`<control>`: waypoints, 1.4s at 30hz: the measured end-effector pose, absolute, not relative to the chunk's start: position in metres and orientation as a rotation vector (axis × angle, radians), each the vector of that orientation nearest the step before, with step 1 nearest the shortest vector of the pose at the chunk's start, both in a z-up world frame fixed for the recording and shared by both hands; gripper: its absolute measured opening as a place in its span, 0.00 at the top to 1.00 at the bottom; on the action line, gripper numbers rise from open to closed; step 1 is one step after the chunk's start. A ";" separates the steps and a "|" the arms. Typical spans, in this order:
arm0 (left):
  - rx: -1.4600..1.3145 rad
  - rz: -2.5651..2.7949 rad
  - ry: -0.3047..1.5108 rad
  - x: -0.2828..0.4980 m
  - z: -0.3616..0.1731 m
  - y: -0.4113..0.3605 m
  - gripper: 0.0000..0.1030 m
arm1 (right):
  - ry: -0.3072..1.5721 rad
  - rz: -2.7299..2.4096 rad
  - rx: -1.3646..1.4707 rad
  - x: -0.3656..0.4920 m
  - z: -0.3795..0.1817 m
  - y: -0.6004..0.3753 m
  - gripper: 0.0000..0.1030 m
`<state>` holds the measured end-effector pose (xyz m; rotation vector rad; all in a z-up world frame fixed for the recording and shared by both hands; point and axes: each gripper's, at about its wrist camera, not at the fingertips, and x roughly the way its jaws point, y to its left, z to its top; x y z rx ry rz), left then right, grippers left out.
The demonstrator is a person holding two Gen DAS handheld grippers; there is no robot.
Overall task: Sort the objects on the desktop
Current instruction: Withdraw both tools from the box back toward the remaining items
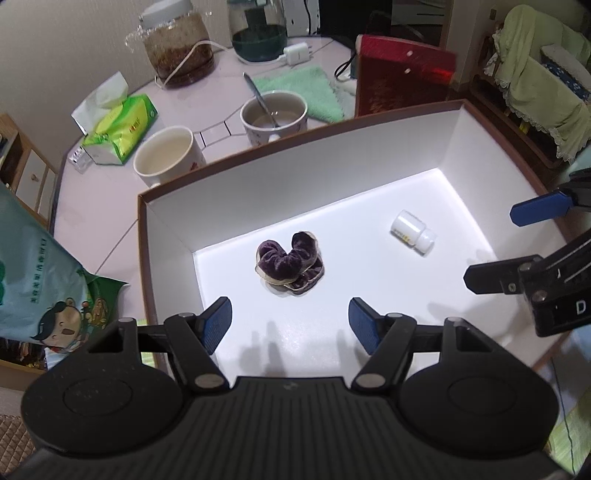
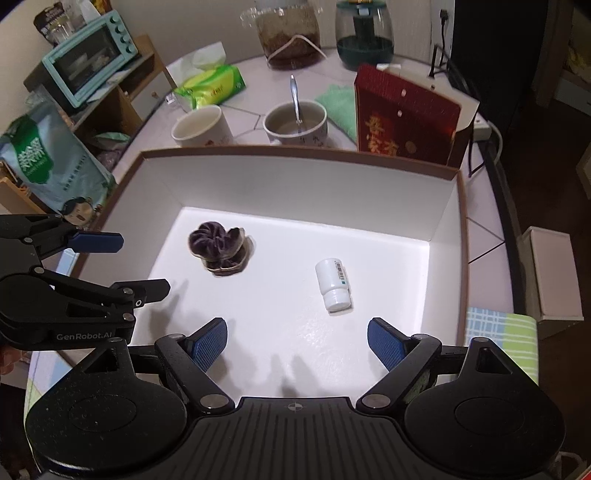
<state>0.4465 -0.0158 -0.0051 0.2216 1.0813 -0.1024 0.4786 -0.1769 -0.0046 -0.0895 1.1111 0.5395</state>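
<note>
Purple velvet, gathered into a ruffled ring with a pale edge: the scrunchie (image 1: 290, 263) lies crumpled on the white floor of the box (image 1: 170, 236), towards its left side. Well apart from it, to the right, a small white bottle (image 1: 413, 231) lies on its side; it has a white cap and a printed label with a barcode, seen clearly from the right wrist (image 2: 334, 282). Nothing else is in the box, which has white inner walls, a brown rim and open top.

Both grippers hang over the near part of the box. The left gripper (image 1: 290, 325) has its blue-padded fingers spread wide with nothing between them, just short of the scrunchie. The right gripper (image 2: 297, 341) is likewise spread wide and empty, with the bottle lying just ahead of it.

Behind the box on the pale counter (image 1: 110, 243) stand two mugs. The left mug (image 1: 168, 155) holds a pale liquid; the right mug (image 1: 274, 117) holds a little brownish liquid and a metal spoon (image 1: 258, 98). A green tissue pack (image 1: 118, 129) lies left of them, with a tissue sticking up. Further back are a glass jar (image 1: 177, 48) of brown contents and a dark green vessel (image 1: 258, 33). A red box (image 1: 400, 79) stands against the far wall of the box.
</note>
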 end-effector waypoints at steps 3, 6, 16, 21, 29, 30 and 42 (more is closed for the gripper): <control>0.234 -0.105 1.054 0.433 0.008 -0.021 0.34 | 1.082 0.543 -0.089 0.467 0.009 -0.182 0.17; 0.250 -0.114 1.022 0.416 0.021 -0.025 0.33 | 1.054 0.548 -0.092 0.455 0.021 -0.189 0.17; 0.286 -0.163 0.934 0.354 0.061 -0.030 0.33 | 0.963 0.576 -0.083 0.410 0.059 -0.217 0.17; 0.293 -0.194 0.893 0.322 0.077 -0.026 0.28 | 0.920 0.610 -0.079 0.386 0.074 -0.229 0.17; 0.320 -0.223 0.893 0.270 0.077 -0.009 0.28 | 0.882 0.659 -0.092 0.347 0.083 -0.254 0.17; 0.325 -0.225 0.897 0.264 0.075 -0.006 0.28 | 0.886 0.661 -0.095 0.342 0.081 -0.257 0.17; 0.264 -0.244 1.001 0.209 0.016 0.011 0.28 | 1.000 0.609 -0.062 0.296 0.027 -0.286 0.17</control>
